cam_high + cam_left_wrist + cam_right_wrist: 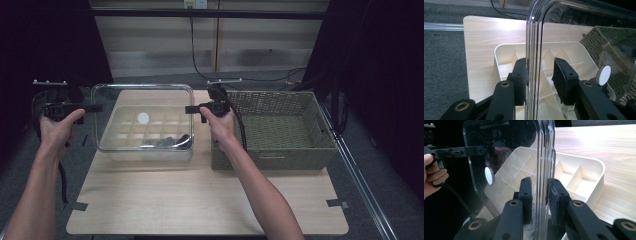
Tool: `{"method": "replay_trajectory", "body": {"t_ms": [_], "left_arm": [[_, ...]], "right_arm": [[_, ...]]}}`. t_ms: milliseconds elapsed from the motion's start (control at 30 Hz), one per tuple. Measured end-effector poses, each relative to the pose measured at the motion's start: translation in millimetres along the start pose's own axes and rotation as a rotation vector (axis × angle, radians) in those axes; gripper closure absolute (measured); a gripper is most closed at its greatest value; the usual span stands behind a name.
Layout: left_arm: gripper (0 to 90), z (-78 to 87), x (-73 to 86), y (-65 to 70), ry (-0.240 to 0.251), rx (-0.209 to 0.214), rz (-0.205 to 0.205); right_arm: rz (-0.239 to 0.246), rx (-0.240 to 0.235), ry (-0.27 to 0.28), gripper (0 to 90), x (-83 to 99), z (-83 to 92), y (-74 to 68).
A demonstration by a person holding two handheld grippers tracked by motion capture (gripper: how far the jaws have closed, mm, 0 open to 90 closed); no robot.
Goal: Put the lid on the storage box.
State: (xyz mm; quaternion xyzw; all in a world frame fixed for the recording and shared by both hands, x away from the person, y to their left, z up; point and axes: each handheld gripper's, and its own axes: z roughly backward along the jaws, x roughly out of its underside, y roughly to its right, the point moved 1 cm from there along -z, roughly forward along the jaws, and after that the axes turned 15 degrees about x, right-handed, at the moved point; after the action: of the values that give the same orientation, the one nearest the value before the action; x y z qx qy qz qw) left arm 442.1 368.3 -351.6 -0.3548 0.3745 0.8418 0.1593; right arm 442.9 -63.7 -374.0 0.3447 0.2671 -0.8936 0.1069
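2 grippers carry the clear lid (142,92) above the cream divided tray (150,135), which rests on the far left part of the desk (200,200). The left gripper (540,77) has its fingers around the lid's left rim, though 1 finger (561,80) seems apart from it, so I cannot tell if it really grips; the right gripper (540,195) is clamped on the right rim. Holding opposite edges keeps the lid level, probably for setting it down or moving it toward the wicker basket (280,130) at the right.
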Motion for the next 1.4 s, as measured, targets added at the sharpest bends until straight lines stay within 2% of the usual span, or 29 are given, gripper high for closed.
{"method": "replay_trajectory", "body": {"t_ms": [167, 500, 567, 767, 1100, 1200, 1333, 1400], "left_arm": [[64.0, -1.6, 0.8, -3.3, -0.002, -0.014, 0.003], [63.9, -14.0, 1.3, -14.8, -0.012, -0.008, 0.027], [63.7, -17.1, 1.1, -15.5, 0.004, -0.012, 0.038], [62.7, -24.5, -0.9, -18.1, -0.011, -0.024, 0.028], [61.2, -34.0, 0.4, -29.1, -0.019, -0.013, 0.051], [59.7, -37.7, 1.0, -31.0, -0.035, -0.015, 0.059], [58.7, -39.3, 2.9, -34.0, -0.025, -0.008, 0.064], [57.3, -42.4, 4.1, -35.4, -0.036, -0.014, 0.056]], "right_arm": [[0.011, 0.015, -0.016, 73.7, 1.8, -8.0, 0.2], [0.006, 0.038, -0.023, 73.3, -2.7, -14.8, 5.5], [0.005, 0.04, -0.031, 72.9, -2.2, -17.5, 6.9], [0.0, 0.049, -0.04, 71.7, -1.8, -22.1, 11.6], [-0.009, 0.081, -0.061, 68.5, -2.6, -32.1, 14.5], [-0.005, 0.094, -0.067, 67.5, -3.1, -34.9, 14.5], [-0.012, 0.099, -0.073, 66.7, -2.8, -37.9, 15.4], [-0.014, 0.102, -0.076, 66.4, -2.7, -39.2, 15.9]]}}
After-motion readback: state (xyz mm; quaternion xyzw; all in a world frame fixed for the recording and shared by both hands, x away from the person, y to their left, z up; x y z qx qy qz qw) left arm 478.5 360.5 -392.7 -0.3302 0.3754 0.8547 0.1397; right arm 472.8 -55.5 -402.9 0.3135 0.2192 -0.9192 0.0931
